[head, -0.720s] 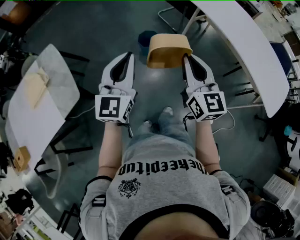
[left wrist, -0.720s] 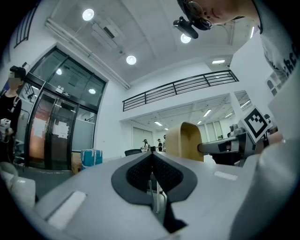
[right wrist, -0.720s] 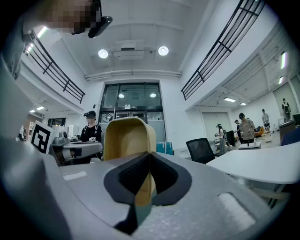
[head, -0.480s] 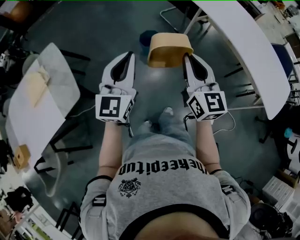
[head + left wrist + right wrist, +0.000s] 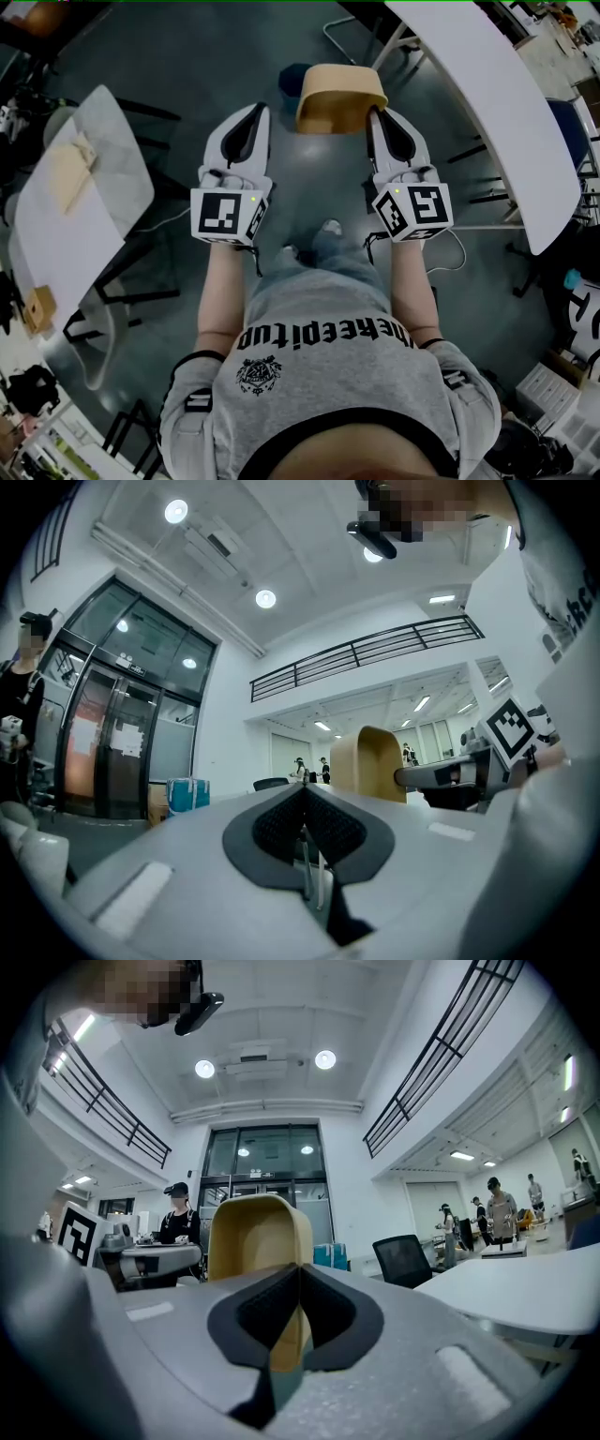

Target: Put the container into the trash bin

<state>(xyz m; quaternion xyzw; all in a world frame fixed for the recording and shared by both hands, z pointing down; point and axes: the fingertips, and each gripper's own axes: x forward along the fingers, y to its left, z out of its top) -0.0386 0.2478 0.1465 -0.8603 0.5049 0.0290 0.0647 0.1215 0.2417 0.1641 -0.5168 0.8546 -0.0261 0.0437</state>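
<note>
The floor slides back as I walk, right gripper (image 5: pixel 376 114) clamped on the tan tub-shaped container (image 5: pixel 339 98), left gripper (image 5: pixel 255 111) closed empty, dark blue round bin (image 5: pixel 292 77) ahead, drop still to do

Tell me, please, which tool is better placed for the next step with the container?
Right. The right tool has its jaws clamped on the edge of the tan container, holding it up. The left tool is shut on nothing, apart from the container.
</note>
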